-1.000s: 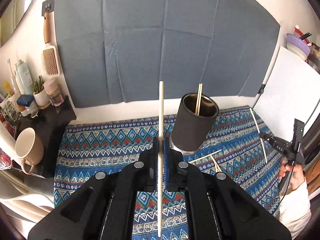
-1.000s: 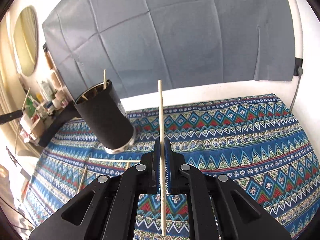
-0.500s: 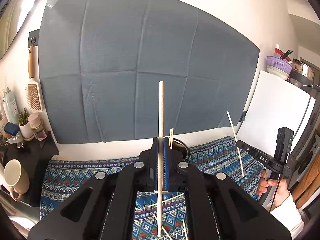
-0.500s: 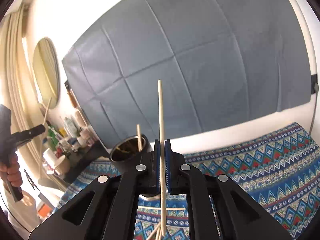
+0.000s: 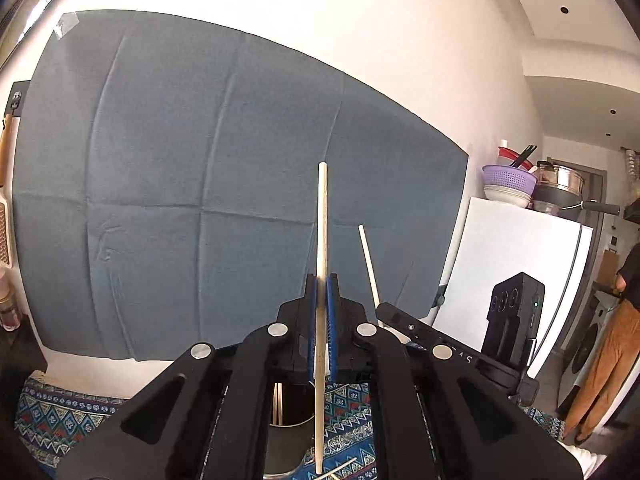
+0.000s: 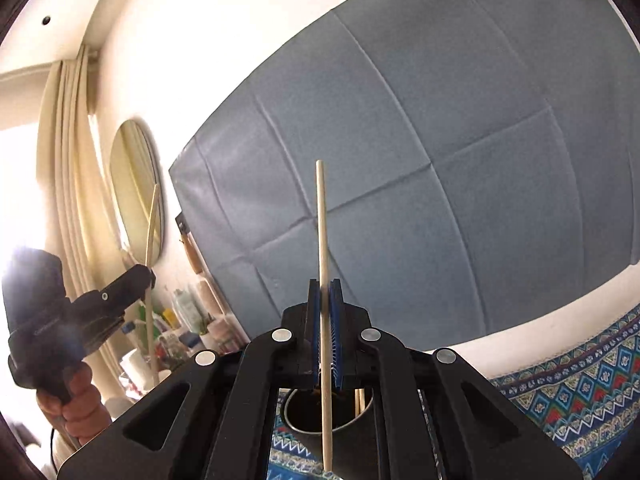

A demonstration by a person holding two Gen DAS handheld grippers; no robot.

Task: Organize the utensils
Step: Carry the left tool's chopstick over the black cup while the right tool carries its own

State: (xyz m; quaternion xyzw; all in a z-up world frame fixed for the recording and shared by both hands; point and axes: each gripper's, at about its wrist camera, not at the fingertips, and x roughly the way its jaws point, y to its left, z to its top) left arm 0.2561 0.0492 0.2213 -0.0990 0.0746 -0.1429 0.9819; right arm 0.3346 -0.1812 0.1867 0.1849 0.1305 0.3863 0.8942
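Left wrist view: the left gripper (image 5: 322, 292) is pinching a pale wooden chopstick (image 5: 322, 216) between its blue pads (image 5: 330, 300), the jaws closed tight on it, the stick standing nearly upright against a grey-blue cloth (image 5: 180, 160) that is hanging on the wall. Directly below the fingers, a dark cylindrical holder (image 5: 288, 420) is sitting on a blue patterned tablecloth (image 5: 52, 412), its open mouth facing up with two chopsticks (image 5: 278, 404) already leaning inside. The held stick's lower end is showing in front of the holder's rim. To the right, the right gripper (image 5: 384, 312) is gripping a second chopstick (image 5: 368, 264), tilted slightly. A loose chopstick (image 5: 340, 467) is lying on the cloth near the bottom edge. A white refrigerator (image 5: 516, 272) is carrying a purple colander (image 5: 509, 178) and stacked pots.

Right wrist view: the right gripper (image 6: 325, 296) is clamping its own chopstick (image 6: 321, 224) between closed blue pads (image 6: 335, 304), the stick nearly vertical. Its lower end is crossing the open mouth of the holder (image 6: 304, 412) just beneath, where another chopstick (image 6: 360, 400) is resting against the rim. At far left, the left gripper (image 6: 150, 276) is being held in a hand (image 6: 76, 400), with its chopstick (image 6: 151, 236) in front of an oval mirror (image 6: 136, 188) and cream curtains (image 6: 68, 184).
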